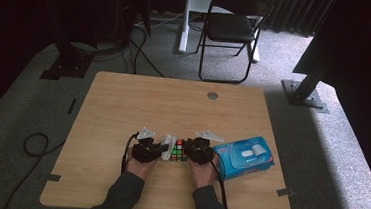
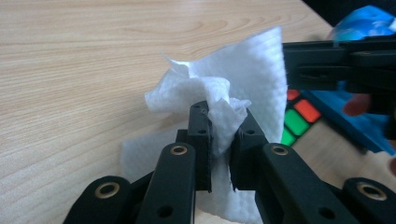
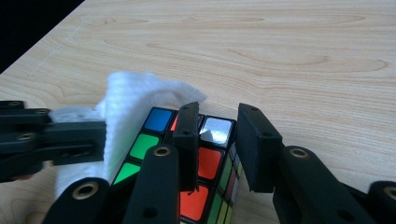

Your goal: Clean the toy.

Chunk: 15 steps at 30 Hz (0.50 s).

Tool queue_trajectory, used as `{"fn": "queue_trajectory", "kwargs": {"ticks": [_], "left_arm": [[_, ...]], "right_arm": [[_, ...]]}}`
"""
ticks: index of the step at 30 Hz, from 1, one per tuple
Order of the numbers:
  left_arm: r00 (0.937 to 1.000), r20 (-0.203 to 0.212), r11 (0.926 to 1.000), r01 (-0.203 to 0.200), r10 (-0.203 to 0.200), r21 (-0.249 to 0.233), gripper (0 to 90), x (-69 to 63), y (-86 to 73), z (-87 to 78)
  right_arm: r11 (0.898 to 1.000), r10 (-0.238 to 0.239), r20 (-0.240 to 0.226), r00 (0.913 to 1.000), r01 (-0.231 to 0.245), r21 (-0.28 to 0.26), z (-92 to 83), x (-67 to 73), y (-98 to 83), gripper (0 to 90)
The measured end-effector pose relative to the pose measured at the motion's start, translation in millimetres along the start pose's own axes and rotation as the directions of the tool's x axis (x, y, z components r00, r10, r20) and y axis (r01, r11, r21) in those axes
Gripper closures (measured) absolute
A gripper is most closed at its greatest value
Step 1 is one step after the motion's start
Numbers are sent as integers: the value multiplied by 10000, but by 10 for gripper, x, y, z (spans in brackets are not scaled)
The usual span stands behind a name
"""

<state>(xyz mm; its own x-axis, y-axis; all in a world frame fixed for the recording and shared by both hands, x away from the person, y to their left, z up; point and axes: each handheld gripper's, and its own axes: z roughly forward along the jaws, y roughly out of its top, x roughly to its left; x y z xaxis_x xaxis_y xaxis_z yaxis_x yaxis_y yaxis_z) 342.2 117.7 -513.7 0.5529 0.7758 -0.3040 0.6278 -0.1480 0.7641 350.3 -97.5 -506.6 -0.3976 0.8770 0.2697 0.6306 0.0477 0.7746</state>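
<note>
The left tongs (image 2: 219,140) are clamped on a white tissue (image 2: 243,79), pressed against the near-left side of the puzzle cube (image 3: 196,158). The right tongs (image 3: 217,140) stand apart, straddling the cube's top right edge without gripping it. To wipe well, I judge the right should close and steady the cube first. A blue wipe pack (image 1: 243,157) lies just right of the cube on the bench (image 1: 123,104).

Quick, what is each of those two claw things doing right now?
Left gripper: closed on a white tissue.
Right gripper: jaws apart over a corner of the colour cube; whether they grip it cannot be told.
</note>
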Motion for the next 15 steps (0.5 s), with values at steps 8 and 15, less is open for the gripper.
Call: {"fn": "queue_trajectory", "kwargs": {"ticks": [8, 15], "left_arm": [[10000, 38, 9996, 51, -52, 293, 817, -41, -126, 112], [9993, -291, 9956, -210, 237, 910, 818, -15, -229, 254]], "right_arm": [[10000, 59, -12, 10000, -59, -19, 3, -4, 0, 701], [9999, 102, 29, 9999, -102, -72, 10, -4, 1, 703]]}}
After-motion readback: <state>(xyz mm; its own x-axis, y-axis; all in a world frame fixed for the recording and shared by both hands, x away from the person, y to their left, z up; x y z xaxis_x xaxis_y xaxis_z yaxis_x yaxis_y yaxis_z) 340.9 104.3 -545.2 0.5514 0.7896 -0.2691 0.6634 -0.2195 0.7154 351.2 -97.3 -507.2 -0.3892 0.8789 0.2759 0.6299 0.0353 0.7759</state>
